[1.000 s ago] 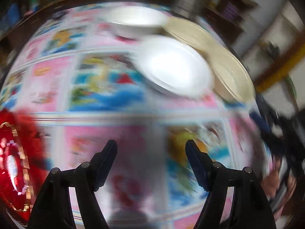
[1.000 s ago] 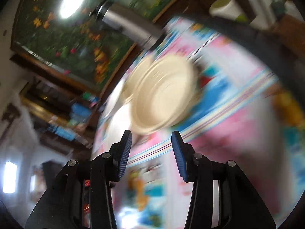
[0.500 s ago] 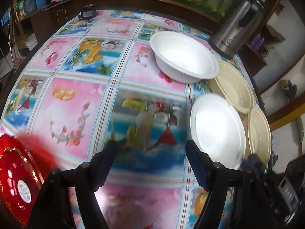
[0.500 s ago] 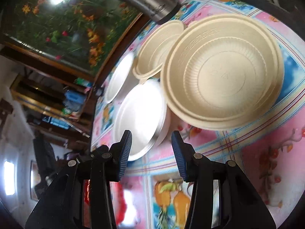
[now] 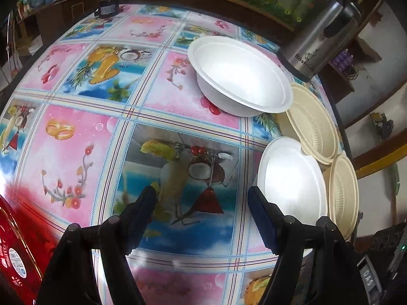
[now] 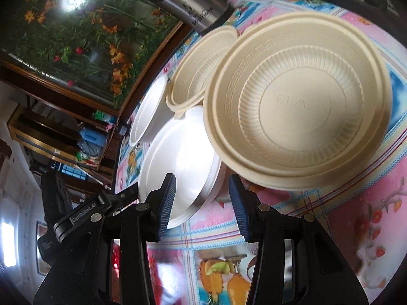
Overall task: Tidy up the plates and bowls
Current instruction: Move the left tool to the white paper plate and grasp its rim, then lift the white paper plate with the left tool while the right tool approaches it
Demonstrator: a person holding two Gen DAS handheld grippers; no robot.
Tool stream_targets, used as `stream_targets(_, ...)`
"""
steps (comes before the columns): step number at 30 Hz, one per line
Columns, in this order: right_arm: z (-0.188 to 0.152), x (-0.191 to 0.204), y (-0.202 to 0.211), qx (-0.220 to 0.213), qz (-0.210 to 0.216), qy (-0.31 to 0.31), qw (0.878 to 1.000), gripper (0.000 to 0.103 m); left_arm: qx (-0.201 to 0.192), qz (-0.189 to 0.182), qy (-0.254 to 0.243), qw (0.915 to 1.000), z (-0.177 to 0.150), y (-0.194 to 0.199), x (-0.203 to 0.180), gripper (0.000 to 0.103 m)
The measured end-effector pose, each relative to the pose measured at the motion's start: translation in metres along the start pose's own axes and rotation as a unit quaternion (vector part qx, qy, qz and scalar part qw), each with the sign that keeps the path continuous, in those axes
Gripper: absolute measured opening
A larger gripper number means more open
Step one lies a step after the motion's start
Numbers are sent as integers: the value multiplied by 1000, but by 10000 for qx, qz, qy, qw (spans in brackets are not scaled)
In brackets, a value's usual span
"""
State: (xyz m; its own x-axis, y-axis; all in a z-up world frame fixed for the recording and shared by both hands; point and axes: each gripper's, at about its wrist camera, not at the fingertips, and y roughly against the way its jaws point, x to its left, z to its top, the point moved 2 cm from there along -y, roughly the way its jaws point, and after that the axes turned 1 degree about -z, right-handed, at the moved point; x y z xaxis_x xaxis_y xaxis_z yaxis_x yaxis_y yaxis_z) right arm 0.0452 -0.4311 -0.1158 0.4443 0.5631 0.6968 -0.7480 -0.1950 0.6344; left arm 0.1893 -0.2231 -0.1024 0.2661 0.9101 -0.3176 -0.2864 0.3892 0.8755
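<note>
Both grippers are spread wide with nothing in them. The left gripper hangs over the bench; the right gripper sits just by the white plate. That plate, two cream bowls and a white bowl crowd the bench's right edge, by a steel thermos.

Home dining room, fruit-print tablecloth, steel thermos flask, cluttered wooden shelves
</note>
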Motion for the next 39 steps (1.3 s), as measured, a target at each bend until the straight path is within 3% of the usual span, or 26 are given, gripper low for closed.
stream_targets(3,-1,1,0,-72,-128,116,9998,43,78,-202,255,9994,3,3,7,74)
stream_targets(7,-2,-2,-6,54,-95,46,9999,43,-128,-547,459,9974,7,23,11,74)
stream_targets(12,-1,-2,-8,122,36,-14,9999,43,-112,-930,267,9952,9,27,-10,79)
stream_targets(19,0,-6,-10,171,97,-107,9997,43,84,-642,15,9979,2,-6,-27,77)
stream_targets(21,0,-9,-13,257,184,-241,9992,43,48,-576,-10,9983,1,-10,-26,72)
stream_targets(25,0,-17,-16,350,313,-457,9978,43,49,-514,35,9987,-1,-14,-22,34)
stream_targets(27,0,-16,-15,296,343,-443,9980,31,43,-499,47,9987,-4,-16,-20,30)
stream_targets(30,-1,-14,-14,220,322,-371,9985,21,30,-543,36,9985,-6,-16,-21,24)
stream_targets(32,-2,-12,-12,169,336,-310,9988,18,34,-630,37,9980,-7,-15,-24,12)
stream_targets(39,-5,-3,-14,229,314,31,9992,14,63,-557,76,9984,-14,-13,-15,8)
